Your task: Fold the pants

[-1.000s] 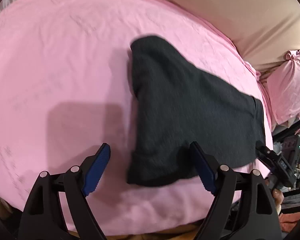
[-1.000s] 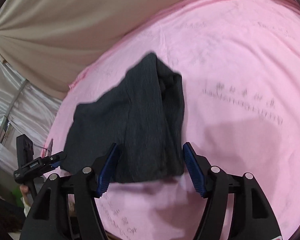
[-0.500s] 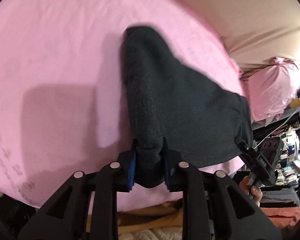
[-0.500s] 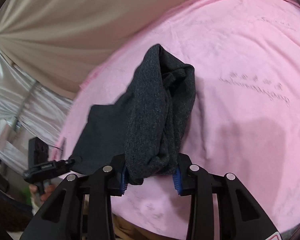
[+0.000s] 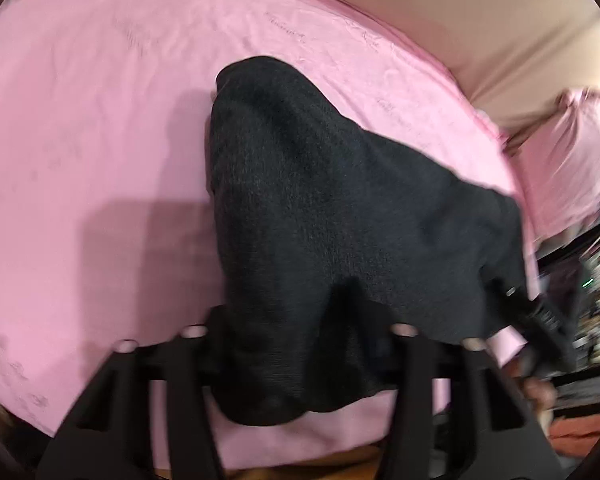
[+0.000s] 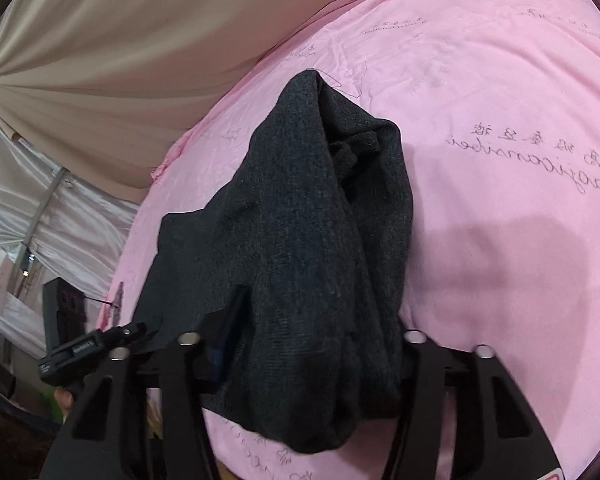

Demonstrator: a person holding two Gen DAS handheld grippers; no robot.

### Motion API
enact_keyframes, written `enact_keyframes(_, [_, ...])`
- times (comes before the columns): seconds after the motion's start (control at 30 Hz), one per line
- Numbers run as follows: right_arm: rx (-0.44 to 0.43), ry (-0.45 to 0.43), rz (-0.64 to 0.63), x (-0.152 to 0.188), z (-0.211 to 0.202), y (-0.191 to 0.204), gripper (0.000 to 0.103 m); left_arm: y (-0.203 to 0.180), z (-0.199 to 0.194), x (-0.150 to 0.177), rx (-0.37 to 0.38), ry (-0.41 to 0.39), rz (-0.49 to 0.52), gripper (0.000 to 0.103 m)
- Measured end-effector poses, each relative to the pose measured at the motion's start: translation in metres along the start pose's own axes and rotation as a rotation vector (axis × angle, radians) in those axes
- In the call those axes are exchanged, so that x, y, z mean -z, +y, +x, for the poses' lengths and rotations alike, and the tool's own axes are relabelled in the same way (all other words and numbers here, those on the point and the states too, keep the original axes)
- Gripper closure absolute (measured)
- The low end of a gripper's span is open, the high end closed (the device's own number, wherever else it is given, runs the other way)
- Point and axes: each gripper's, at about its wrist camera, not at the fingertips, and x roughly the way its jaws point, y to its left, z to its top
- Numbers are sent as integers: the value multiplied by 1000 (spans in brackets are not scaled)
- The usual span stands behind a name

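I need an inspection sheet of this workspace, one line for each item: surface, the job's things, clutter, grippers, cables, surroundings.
Surface: pink sheet with printed script, wrinkled, covering the bed.
Job's things: dark pants, near edge lifted, far part still lying on the sheet.
Clutter: nothing seen on the sheet.
Grippers: left gripper shut on the pants' near edge; right gripper shut on a bunched part of it.
Cables: thin wire at the sheet's edge near the other gripper.
Surroundings: beige drape; pink pillow; blurred clutter beyond the bed.
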Motion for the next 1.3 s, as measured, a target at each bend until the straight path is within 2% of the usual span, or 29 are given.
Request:
enact_keyframes(0.03, [5, -8, -4, 1, -3, 3, 68, -8, -3, 0, -46, -20, 32, 79])
enact_keyframes(0.2, [50, -56, -81, 11, -30, 35, 74, -36, -33, 8, -140, -96, 169, 83])
enact_keyframes(0.23, [63, -60, -97, 15, -36, 39, 74, -38, -35, 9, -122, -77, 175, 83])
enact_keyframes(0.33, [98, -37, -86, 27, -37, 31, 73, -43, -33, 17, -138, -53, 191, 83])
enact_keyframes(0.43, [83, -21, -21, 31, -23, 19, 72, -40, -19, 20, -168, -29, 184, 83])
enact_keyframes(0.6, [74, -34, -21, 34, -22, 15, 71, -48, -15, 27, -227, -55, 219, 82])
enact_keyframes(0.93, [67, -39, -9, 36, -26, 10, 70, -53, -17, 34, -260, -76, 233, 82])
enact_keyframes(1.3, [51, -80, -54, 35, -59, 39, 73, -64, -47, 35, -248, -114, 268, 83])
